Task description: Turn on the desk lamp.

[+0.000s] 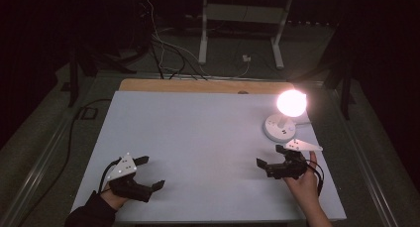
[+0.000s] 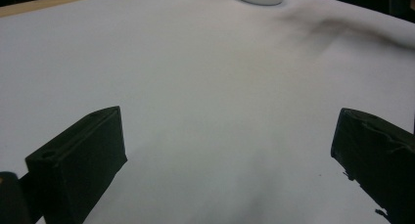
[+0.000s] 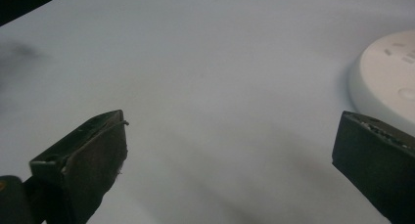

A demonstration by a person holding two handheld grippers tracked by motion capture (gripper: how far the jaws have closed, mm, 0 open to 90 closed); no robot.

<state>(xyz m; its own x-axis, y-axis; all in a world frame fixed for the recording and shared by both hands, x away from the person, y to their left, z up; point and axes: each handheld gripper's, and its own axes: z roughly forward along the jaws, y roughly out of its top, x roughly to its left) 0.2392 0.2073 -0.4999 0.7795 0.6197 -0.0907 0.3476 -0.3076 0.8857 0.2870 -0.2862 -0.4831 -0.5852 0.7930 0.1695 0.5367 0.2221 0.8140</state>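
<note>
High view: a pale grey-white sheet covering the table (image 1: 198,138), a strip of tan wooden board (image 1: 198,85) showing along its far edge, and at the far right a small lamp with a round white base (image 1: 280,128) and a glowing globe (image 1: 291,102) — lit, very bright. The left gripper (image 1: 150,172), black with a grey three-cornered plate, sits near the front left corner in the person's left hand (image 1: 113,198), jaws spread wide and empty; the right gripper (image 1: 270,155) rests just in front of the lamp base in the right hand (image 1: 303,182), jaws likewise wide apart, nothing between them. Right gripper view: the white base (image 3: 391,77) lies close beside the right-hand jaw — not touching it.
</note>
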